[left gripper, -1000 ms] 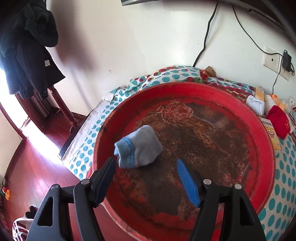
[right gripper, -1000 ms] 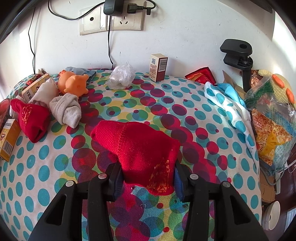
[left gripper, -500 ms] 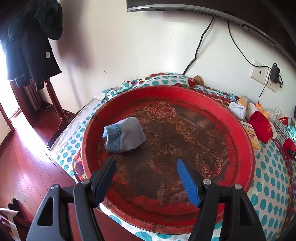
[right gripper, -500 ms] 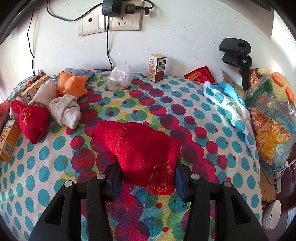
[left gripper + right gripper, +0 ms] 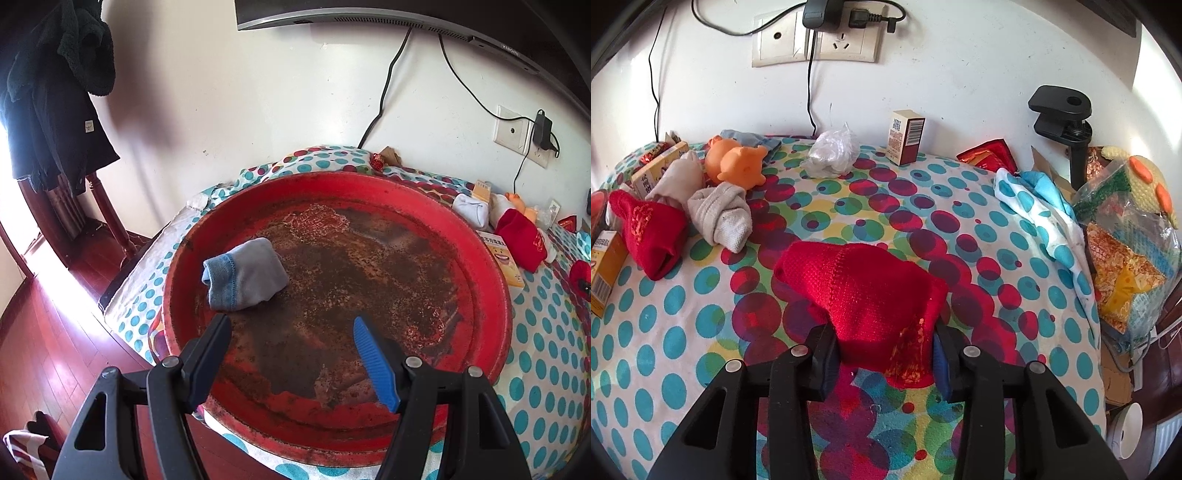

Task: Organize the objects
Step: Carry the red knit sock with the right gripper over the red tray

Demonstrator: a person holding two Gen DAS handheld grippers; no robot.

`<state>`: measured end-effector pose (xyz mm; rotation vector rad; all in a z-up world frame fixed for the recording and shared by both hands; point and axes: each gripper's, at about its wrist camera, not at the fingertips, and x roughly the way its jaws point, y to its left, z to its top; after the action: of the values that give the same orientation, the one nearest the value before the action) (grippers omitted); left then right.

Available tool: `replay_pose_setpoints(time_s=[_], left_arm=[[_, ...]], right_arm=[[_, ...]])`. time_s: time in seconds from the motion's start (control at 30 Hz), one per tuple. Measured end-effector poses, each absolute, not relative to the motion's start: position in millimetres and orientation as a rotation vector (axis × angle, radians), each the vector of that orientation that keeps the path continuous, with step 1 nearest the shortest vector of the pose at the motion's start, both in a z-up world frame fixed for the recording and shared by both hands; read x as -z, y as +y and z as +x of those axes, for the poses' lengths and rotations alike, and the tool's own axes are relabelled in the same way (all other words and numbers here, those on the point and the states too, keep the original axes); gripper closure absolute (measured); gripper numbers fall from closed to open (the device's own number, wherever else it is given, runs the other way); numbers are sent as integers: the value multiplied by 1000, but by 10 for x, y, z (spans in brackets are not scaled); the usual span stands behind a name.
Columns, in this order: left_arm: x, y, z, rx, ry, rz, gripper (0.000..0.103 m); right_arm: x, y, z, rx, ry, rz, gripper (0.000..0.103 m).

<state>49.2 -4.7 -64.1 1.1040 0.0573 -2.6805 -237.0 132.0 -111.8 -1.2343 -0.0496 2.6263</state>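
A rolled blue-grey sock (image 5: 245, 274) lies in the left part of a big worn red basin (image 5: 495, 295) on the dotted tablecloth. My left gripper (image 5: 291, 328) is open and empty, held above the basin's near side, right of the sock. My right gripper (image 5: 882, 343) is shut on a red sock (image 5: 864, 288), which rests on the cloth. A second red sock (image 5: 652, 234) and a grey-white sock (image 5: 720, 214) lie at the left in the right wrist view; the second red sock also shows in the left wrist view (image 5: 522, 240).
An orange rubber toy (image 5: 735, 162), small boxes (image 5: 905, 136), a crumpled plastic bag (image 5: 833, 149) and snack bags (image 5: 1123, 251) lie around the table. A black clamp (image 5: 1067, 122) stands at the right. Wall sockets and cables are behind. A coat (image 5: 55, 92) hangs at the left.
My left gripper has pulled back and up from the basin, so the blue-grey sock lies farther off. My right gripper has stayed shut on the red sock with almost no movement.
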Motion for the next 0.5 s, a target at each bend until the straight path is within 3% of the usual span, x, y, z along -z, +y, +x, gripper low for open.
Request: replay_pose_setpoints(time_s=[0.5], left_arm=[[609,-239,533,2643,154,1062,32]], right_arm=[[661,1473,-1844,-2826,114,-1194,65]])
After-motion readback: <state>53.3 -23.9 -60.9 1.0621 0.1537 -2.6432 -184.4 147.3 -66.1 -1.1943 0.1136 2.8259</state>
